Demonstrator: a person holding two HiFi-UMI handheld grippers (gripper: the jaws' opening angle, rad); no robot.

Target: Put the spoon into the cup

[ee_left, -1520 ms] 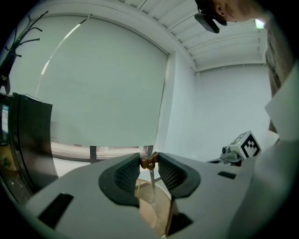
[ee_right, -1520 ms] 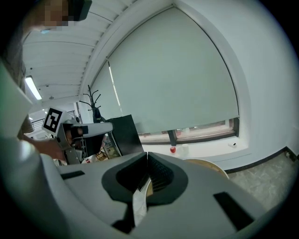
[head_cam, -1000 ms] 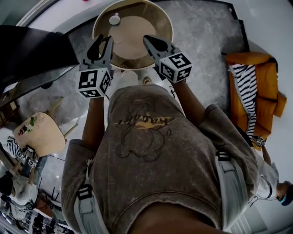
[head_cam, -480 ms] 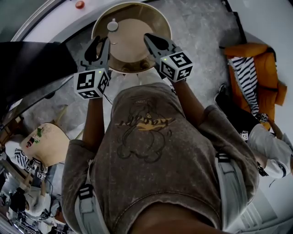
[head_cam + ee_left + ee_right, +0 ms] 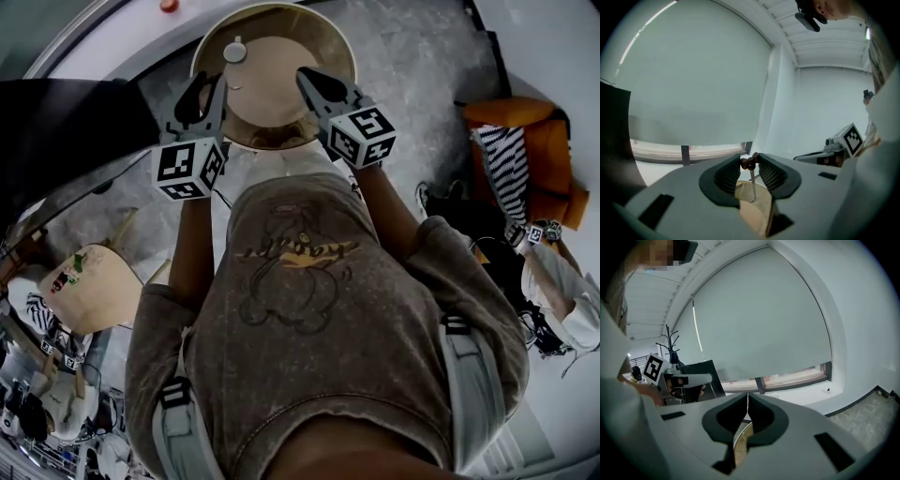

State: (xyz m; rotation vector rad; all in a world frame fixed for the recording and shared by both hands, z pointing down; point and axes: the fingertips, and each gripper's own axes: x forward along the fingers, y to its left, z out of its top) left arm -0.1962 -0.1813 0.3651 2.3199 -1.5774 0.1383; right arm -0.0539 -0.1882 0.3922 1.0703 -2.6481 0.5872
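Both forearms reach forward from the chest, side by side, with each gripper tilted slightly down over the near part of the round tan worktop [image 5: 274, 86]. The left gripper [image 5: 750, 160] has its jaws clenched on the spoon [image 5: 752, 180], pinching its brown, knobby upper end. The spoon's thin pale stem hangs almost straight down between the jaws, and its lower end is hard to make out. The right gripper [image 5: 747, 396] has its jaws pressed together with nothing between them. The small white cup [image 5: 234, 50] stands on the far left of the worktop, beyond the left gripper's tips and apart from them.
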